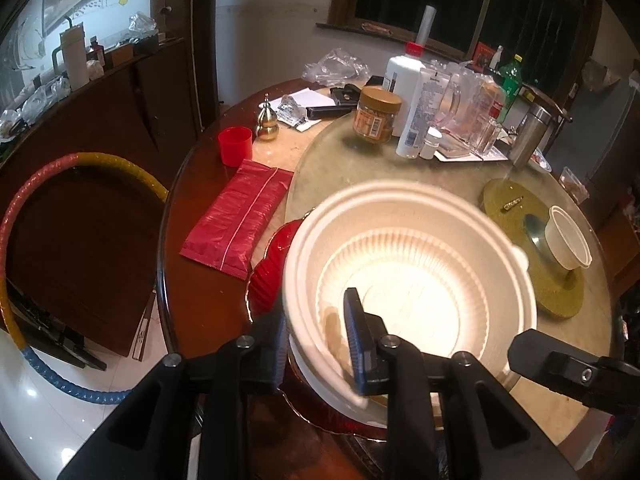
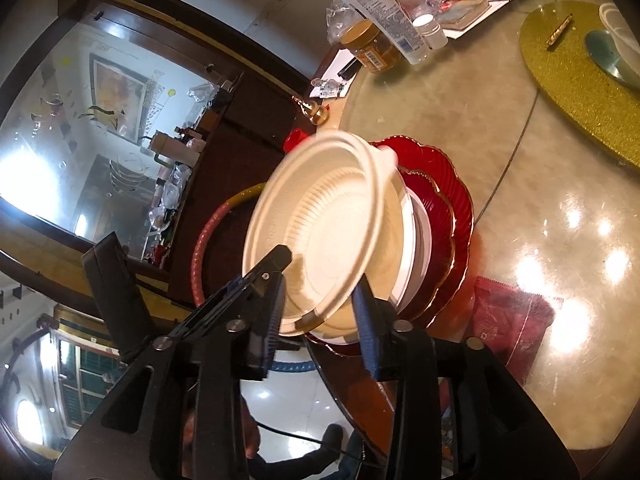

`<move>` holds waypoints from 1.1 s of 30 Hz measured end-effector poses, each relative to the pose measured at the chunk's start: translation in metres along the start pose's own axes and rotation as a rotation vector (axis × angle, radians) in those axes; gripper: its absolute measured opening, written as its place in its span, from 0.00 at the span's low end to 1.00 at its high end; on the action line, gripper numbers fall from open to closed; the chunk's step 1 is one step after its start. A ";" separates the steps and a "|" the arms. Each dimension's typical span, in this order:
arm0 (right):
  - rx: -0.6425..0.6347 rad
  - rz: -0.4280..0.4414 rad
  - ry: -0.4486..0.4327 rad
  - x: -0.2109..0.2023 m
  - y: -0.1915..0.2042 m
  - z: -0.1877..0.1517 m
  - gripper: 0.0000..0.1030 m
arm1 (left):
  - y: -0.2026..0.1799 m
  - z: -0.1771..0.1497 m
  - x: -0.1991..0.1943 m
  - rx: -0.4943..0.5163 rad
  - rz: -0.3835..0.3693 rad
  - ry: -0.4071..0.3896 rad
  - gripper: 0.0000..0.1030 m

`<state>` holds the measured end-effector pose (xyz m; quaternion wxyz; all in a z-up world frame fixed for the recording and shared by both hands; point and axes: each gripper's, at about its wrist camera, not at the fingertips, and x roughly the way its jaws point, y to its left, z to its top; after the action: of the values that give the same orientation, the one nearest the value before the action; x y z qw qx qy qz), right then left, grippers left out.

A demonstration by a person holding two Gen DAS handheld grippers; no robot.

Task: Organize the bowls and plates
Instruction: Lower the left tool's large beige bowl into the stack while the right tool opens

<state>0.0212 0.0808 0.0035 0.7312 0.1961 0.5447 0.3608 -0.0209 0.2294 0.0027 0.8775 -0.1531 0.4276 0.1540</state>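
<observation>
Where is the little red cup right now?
In the left wrist view the little red cup stands on the brown table edge at the left, between the gold gourd ornament and the red packet.

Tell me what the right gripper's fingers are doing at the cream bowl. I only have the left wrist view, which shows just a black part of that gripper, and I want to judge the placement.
Observer: In the right wrist view, the right gripper straddles the cream bowl at its near rim, with one finger over the inside and one outside.
Operator: Is it clamping the rim?
Observer: It seems not. The pads stand apart, with the rim loose between them.
Operator: What sits under the bowl?
Observer: A white dish, then what look like two red plates with gold edges, stacked.
</observation>
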 end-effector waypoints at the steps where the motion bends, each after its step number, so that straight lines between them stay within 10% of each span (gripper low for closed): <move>1: 0.001 0.000 0.001 0.000 0.000 0.000 0.35 | 0.000 0.000 0.000 0.003 0.002 0.000 0.27; 5: 0.003 0.000 -0.003 -0.002 0.000 0.000 0.35 | 0.000 -0.001 0.002 0.000 0.001 0.005 0.27; 9: 0.001 -0.001 -0.003 -0.003 0.000 0.001 0.35 | 0.003 0.000 -0.005 -0.015 0.003 -0.015 0.50; 26: 0.005 -0.006 -0.026 -0.015 -0.001 0.001 0.37 | -0.002 -0.001 -0.015 0.004 0.010 -0.064 0.51; 29: 0.014 0.002 -0.031 -0.016 -0.005 0.001 0.37 | -0.009 -0.003 -0.018 0.030 0.022 -0.082 0.65; 33: 0.045 0.050 -0.057 -0.022 -0.011 0.000 0.73 | -0.019 -0.004 -0.024 0.065 0.042 -0.120 0.73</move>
<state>0.0211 0.0570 0.0103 0.7325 0.2365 0.5265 0.3609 -0.0303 0.2071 0.0221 0.9026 -0.1062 0.3822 0.1675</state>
